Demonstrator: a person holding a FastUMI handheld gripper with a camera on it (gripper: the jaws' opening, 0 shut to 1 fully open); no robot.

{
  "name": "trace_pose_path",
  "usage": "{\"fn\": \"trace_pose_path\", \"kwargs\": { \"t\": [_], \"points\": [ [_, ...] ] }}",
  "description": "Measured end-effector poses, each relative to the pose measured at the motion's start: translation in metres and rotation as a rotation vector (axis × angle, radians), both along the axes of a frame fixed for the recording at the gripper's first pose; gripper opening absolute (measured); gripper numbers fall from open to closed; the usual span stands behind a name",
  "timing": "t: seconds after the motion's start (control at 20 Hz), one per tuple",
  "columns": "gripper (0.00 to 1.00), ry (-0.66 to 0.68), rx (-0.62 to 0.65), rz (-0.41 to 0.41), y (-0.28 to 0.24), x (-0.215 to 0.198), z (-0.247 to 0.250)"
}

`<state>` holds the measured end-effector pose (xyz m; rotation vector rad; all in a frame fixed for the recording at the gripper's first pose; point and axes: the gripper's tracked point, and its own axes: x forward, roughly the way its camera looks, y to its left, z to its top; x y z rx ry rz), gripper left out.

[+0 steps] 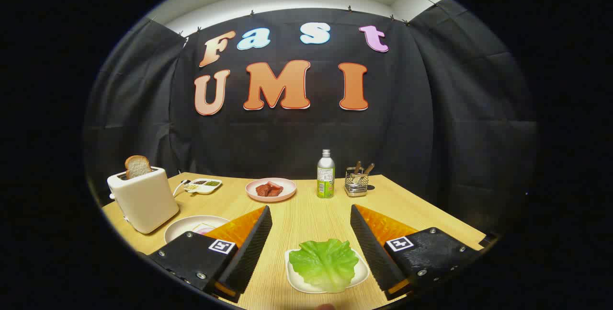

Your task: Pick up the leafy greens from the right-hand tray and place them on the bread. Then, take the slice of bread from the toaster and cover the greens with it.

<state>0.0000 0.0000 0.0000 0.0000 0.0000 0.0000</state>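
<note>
The gripper (311, 240) is hanging wide open, its fingers flanking the leafy greens (324, 263) lying on their tray (360, 277) at six o'clock; they look light and floppy, best pinched at a ruffled edge.

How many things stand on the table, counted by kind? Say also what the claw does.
Dishes: 4: lettuce tray, meat plate, sauce dish, white plate
Toaster: 1
Bottle: 1
Utensil holder: 1
Total: 7
Claw: open, lettuce between its fingers.
</note>
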Motion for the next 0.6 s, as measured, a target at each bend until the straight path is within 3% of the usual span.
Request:
{"fn": "trace_pose_path", "kwargs": {
  "t": [0.6],
  "points": [
    [0.99,0.030,0.009,-0.010,-0.005,0.005,-0.013]
  ]
}}
